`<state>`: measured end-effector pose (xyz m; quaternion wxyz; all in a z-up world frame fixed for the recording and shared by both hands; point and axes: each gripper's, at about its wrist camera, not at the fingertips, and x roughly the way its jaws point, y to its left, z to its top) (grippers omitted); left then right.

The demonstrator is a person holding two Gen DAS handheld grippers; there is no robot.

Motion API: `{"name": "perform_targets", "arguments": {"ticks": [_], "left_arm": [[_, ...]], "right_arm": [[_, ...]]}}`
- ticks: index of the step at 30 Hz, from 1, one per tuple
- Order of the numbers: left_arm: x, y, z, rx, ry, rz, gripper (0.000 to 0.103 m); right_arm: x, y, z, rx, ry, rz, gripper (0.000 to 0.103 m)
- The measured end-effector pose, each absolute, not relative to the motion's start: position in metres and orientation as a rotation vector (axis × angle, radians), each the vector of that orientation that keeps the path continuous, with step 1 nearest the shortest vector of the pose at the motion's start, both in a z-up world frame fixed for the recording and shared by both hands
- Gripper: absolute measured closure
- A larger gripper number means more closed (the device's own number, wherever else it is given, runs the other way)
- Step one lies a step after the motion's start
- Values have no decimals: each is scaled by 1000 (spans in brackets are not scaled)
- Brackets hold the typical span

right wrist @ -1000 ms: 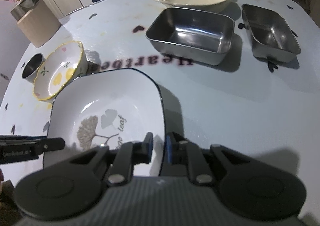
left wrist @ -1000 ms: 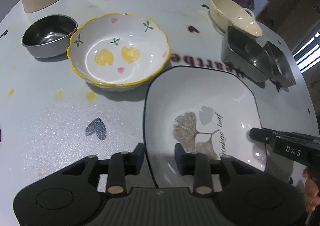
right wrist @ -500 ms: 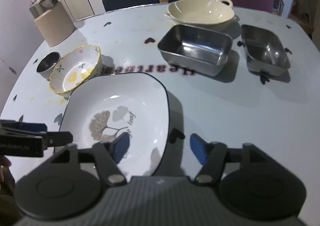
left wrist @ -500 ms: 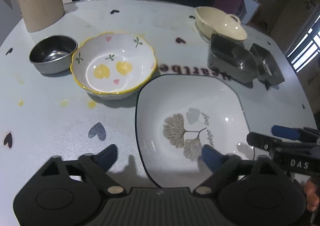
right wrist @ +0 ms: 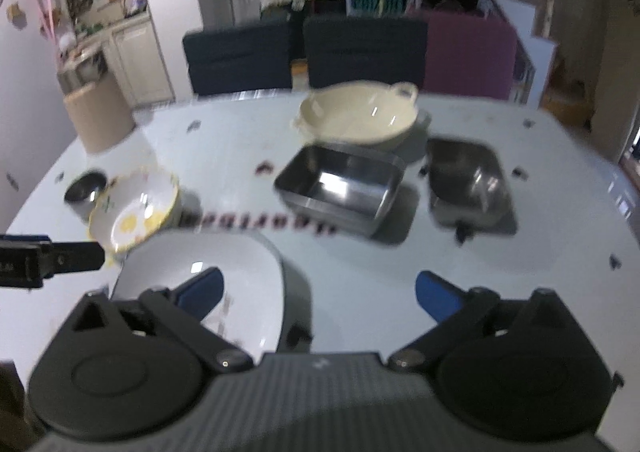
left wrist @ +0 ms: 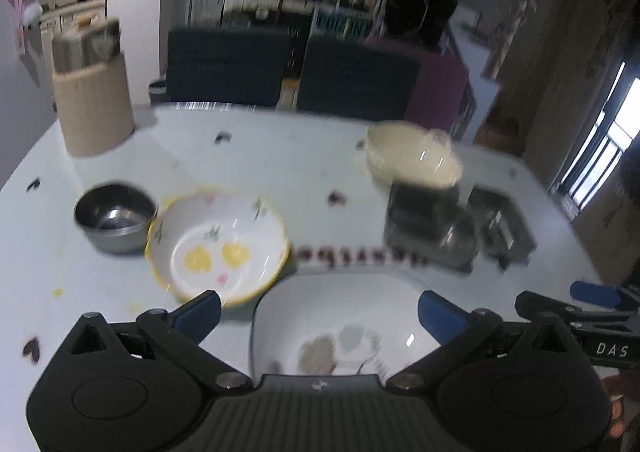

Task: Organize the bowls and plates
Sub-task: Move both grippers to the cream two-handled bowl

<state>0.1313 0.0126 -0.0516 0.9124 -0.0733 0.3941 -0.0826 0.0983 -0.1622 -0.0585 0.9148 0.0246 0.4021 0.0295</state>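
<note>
The white square plate point(left wrist: 360, 300) with a black rim and a leaf print lies flat on the table point(left wrist: 280, 163), just below both grippers. My left gripper point(left wrist: 320, 310) hangs over its near left part, jaws opening wide, nothing between the blue pads. My right gripper point(right wrist: 320, 290) hovers over the plate's point(right wrist: 208, 252) right edge, jaws also opening and touching nothing. A yellow-rimmed flower bowl point(left wrist: 218, 248) sits behind the plate on the left, beside a small steel bowl point(left wrist: 114, 215). A cream handled bowl point(right wrist: 360, 117) stands at the back.
Two steel rectangular trays point(right wrist: 340, 187) point(right wrist: 468, 183) sit in front of the cream bowl. A beige holder point(left wrist: 92, 107) stands at the far left corner. Dark chairs point(right wrist: 364, 51) line the table's far edge. The picture is blurred by motion.
Both grippers let go of the plate's rim, opened wide and rose, tilting up so more of the room shows. The plate stays on the table.
</note>
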Motion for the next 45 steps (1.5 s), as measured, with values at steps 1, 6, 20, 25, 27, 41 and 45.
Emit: {"name": "perform_targets", "arguments": {"ticks": [1,6,20,25,27,41,45], "left_arm": [[132,10,-49,-161,793,-173,0],[141,-4,-32,-220,709,-194,0],[216,-37,-21,-259,630,-253,1],[256,-48,-30,-291,652,-263,11],[271,-52,-38,-309,670,-254,15],[360,-58,-108,-518,879,-204,46],[369,-59,-119,-538,902,-203,50]], "right_arm": [[99,-166,-54,57,804,56,0],[105,-186,-33,78,704,26,0],[184,-246,-24,116,558,-22,0],[230,-265,-33,127,562,-1,0],[246,-272,-35,144,545,-4,0],[370,-298,-93,282,761,64,46],[383,-291,-113,258,841,40,59]]}}
